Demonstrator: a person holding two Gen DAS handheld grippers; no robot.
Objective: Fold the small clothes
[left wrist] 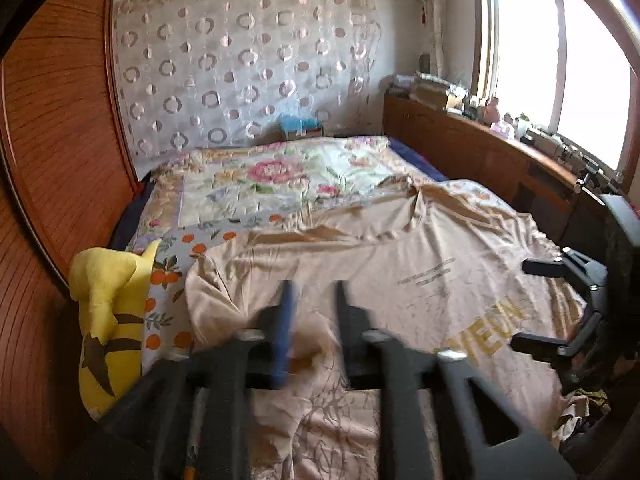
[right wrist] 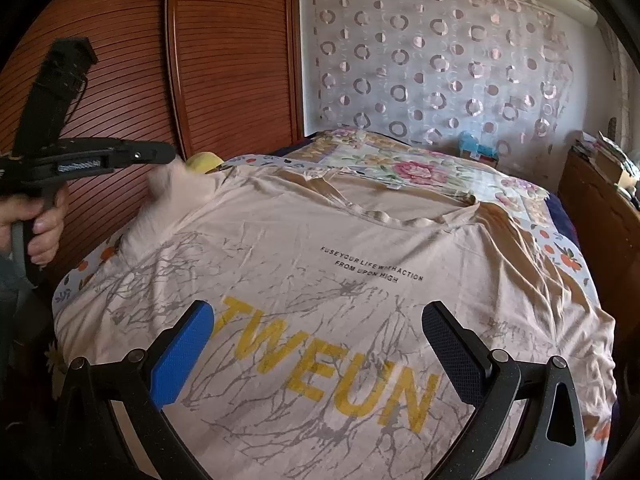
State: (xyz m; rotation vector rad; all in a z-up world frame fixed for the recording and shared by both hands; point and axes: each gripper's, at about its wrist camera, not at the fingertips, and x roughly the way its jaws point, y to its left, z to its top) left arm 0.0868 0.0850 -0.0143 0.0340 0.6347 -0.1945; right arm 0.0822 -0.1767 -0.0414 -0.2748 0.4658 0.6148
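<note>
A beige T-shirt with yellow letters lies face up, spread over the bed. My left gripper is blurred; its fingers stand a little apart over the shirt's left shoulder, with nothing seen between them. In the right wrist view the left gripper is held by a hand at the left. The shirt's sleeve bulges up, blurred, just under its tip; I cannot tell if they touch. My right gripper hovers wide open over the yellow print, holding nothing.
A yellow plush toy lies at the bed's left edge by the wooden wardrobe. A floral bedspread covers the far half. A cluttered wooden sideboard runs along the right under the window.
</note>
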